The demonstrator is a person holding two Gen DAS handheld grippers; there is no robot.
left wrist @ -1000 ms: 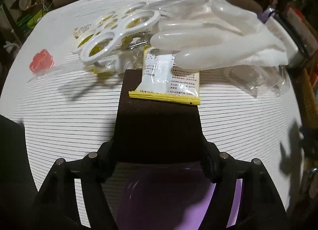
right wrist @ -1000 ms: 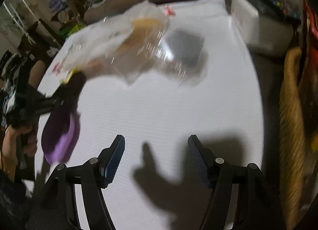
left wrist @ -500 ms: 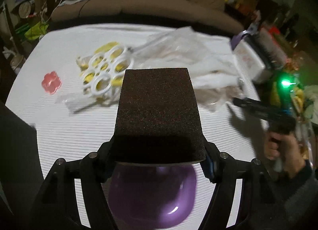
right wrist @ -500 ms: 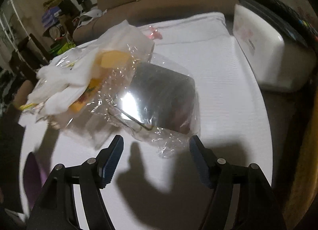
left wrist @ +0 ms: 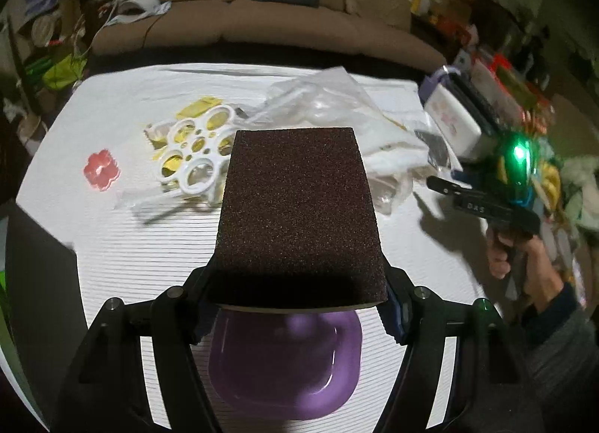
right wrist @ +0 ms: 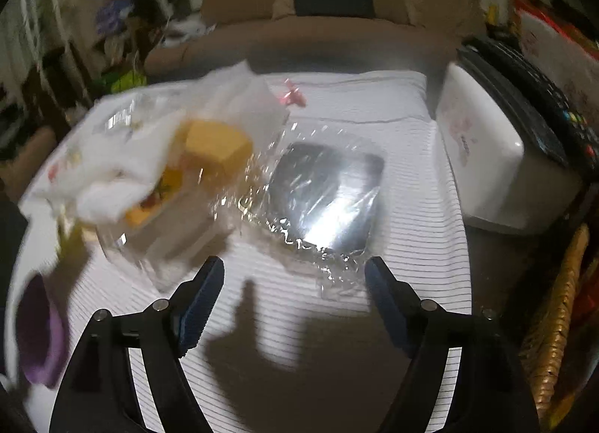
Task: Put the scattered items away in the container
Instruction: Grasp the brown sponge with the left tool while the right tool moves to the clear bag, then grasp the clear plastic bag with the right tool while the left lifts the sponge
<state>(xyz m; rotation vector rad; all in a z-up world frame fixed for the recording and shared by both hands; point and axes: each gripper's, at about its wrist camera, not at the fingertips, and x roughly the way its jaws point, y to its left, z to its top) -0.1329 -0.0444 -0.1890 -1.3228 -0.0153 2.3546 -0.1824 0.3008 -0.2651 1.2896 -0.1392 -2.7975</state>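
Observation:
My left gripper (left wrist: pixel 299 294) is shut on a dark brown sanding sponge (left wrist: pixel 299 216) and holds it above a purple bowl (left wrist: pixel 284 362) on the white striped table. Beyond it lie a white ring holder (left wrist: pixel 194 156) over yellow packets, a red flower piece (left wrist: pixel 101 169) and a heap of clear plastic bags (left wrist: pixel 337 103). My right gripper (right wrist: pixel 294 294) is open and empty, low over the table. Just ahead of it lies a dark square item wrapped in clear plastic (right wrist: pixel 325 197). A yellow block in a bag (right wrist: pixel 217 148) lies to its left. The purple bowl shows at the left edge (right wrist: pixel 37 343).
A white box (right wrist: pixel 498 159) with a black keyboard-like thing on it stands at the table's right edge. A brown sofa (left wrist: pixel 280 25) runs behind the table. The right gripper with its green light shows in the left wrist view (left wrist: pixel 483 204). Clutter fills the room's sides.
The left gripper has lifted and drawn back with the sponge, bringing the purple bowl under it. The right gripper has moved forward toward the wrapped dark item.

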